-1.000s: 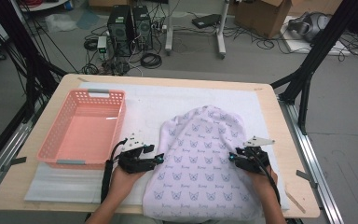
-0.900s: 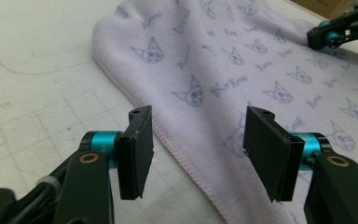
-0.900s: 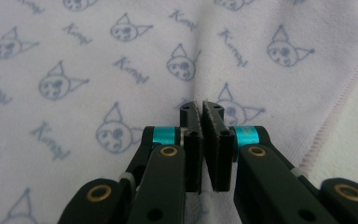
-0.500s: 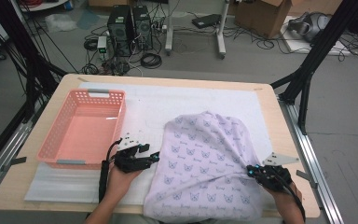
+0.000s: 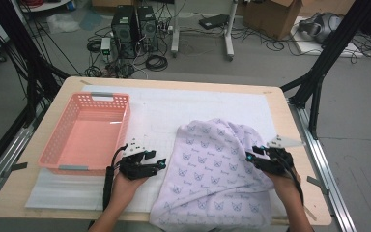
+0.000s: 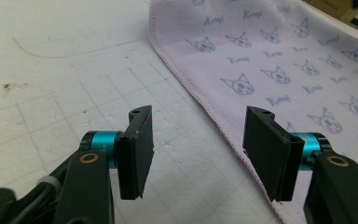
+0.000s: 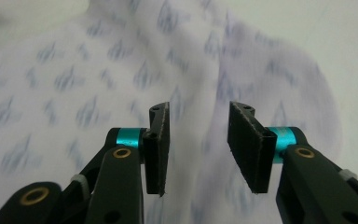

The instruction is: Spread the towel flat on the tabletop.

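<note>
Overall light: the room is evenly and fairly brightly lit from above; no hard light source is seen
Shadows: only soft, short shadows are cast beside the pink basket (image 5: 84,133) and under the hands on the desk (image 5: 290,123)
Glare: a small bright streak is caught on the basket floor; the white mat (image 5: 198,104) is rendered pale but not blown out
High view: moderately soft, with blocky compression; fine detail on the floor cables is lost
Left gripper view: the cloth (image 6: 279,60) print is sharp nearby, softening toward the top edge
Right gripper view: the cloth is smeared by motion blur, while the black pads (image 7: 244,144) stay crisp
</note>
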The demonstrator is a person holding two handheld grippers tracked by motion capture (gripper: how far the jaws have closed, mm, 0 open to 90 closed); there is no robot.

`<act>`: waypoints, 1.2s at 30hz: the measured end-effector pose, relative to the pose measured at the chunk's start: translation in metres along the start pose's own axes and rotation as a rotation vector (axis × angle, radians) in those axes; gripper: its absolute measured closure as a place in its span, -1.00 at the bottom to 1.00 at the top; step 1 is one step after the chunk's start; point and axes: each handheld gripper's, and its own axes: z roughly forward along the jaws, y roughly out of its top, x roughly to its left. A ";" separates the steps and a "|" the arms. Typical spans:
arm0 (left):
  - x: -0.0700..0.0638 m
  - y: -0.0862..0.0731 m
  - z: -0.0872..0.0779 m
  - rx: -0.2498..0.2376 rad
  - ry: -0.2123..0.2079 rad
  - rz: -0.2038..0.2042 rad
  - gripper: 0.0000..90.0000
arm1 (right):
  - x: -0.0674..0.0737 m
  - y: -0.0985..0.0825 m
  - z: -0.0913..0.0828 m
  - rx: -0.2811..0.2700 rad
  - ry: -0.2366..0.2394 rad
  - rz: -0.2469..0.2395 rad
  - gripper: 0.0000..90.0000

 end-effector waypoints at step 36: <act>0.004 -0.001 -0.007 -0.003 -0.002 -0.009 -0.05 | 0.078 0.012 0.038 0.139 0.304 -0.153 0.84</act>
